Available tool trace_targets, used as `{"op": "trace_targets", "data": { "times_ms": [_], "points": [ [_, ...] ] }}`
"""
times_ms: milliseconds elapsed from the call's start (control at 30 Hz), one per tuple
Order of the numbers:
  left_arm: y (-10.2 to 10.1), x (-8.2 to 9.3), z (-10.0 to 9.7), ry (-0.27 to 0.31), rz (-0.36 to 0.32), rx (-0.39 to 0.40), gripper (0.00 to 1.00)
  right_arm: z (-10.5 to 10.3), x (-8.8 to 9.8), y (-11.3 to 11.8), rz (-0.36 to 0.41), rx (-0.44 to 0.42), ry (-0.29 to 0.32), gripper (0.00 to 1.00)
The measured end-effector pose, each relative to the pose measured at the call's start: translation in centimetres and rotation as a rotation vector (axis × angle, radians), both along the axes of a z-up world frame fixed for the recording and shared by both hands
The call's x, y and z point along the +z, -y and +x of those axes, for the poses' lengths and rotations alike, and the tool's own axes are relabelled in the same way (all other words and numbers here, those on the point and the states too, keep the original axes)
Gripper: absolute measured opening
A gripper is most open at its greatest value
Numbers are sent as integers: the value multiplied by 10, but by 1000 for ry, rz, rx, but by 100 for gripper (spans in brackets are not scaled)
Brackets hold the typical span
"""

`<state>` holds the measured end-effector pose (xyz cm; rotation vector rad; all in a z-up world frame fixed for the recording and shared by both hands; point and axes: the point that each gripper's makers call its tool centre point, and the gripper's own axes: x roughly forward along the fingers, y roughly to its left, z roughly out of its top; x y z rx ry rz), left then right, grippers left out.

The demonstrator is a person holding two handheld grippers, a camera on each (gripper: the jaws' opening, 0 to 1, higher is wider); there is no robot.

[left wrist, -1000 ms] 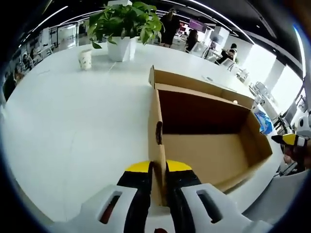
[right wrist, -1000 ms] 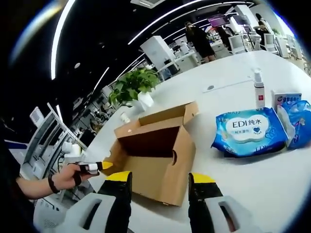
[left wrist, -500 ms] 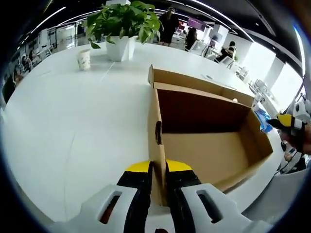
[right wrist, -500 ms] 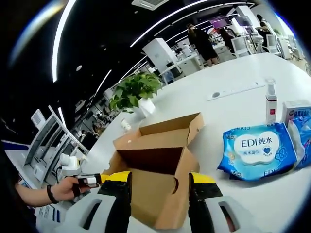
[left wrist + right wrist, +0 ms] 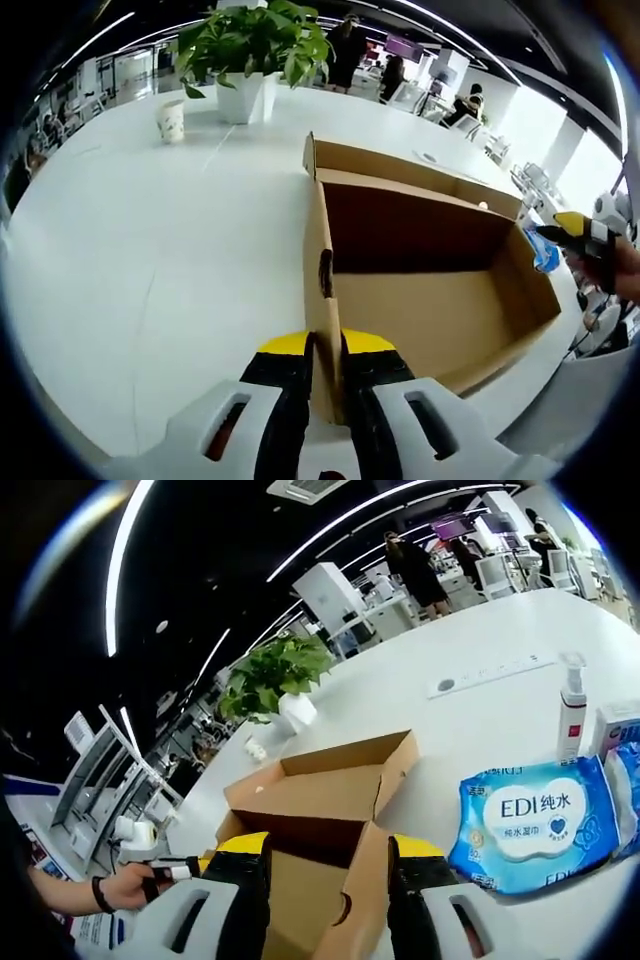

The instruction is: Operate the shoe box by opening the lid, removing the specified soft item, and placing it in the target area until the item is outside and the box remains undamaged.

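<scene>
Cardboard fills the middle of the left gripper view: the shoe box (image 5: 430, 270) sits open on the white table (image 5: 150, 260), lid flap folded back on the far side, and the left gripper (image 5: 325, 375) is clenched on the near end wall, jaws pinching the board one inside, one outside. From here the box's long axis runs straight away from that gripper, toward the potted plant (image 5: 255, 50) and paper cup (image 5: 172, 120) at the far end of the table. Inside, as far as I can see, bare brown floor and walls, with nothing soft in there.

Over on the right edge comes the right gripper (image 5: 570, 228), yellow-tipped, held in a hand, just beyond the box's far right corner. In the right gripper view its jaws stand apart, released, grasping nothing, with the box's (image 5: 330, 810) corner rising between them. Just to the right of the box on the table lies the blue wet-wipes pack (image 5: 535, 825), soft and flat, already outside; whether that is the specified item I can't say for sure. A spray bottle (image 5: 572, 705) stands beyond it.

So the free right gripper is the nearer one to the pack, which lies to its right, while the left is tied up steadying the box
</scene>
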<state>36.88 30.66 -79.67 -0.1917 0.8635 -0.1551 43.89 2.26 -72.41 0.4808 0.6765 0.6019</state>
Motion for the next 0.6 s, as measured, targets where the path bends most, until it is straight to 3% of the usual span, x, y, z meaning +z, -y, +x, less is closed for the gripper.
{"op": "trace_targets", "data": {
  "times_ms": [600],
  "points": [
    [1,0,-1,-19,37,0,7,21,-11,6,-32,24,-17,44]
  ]
}}
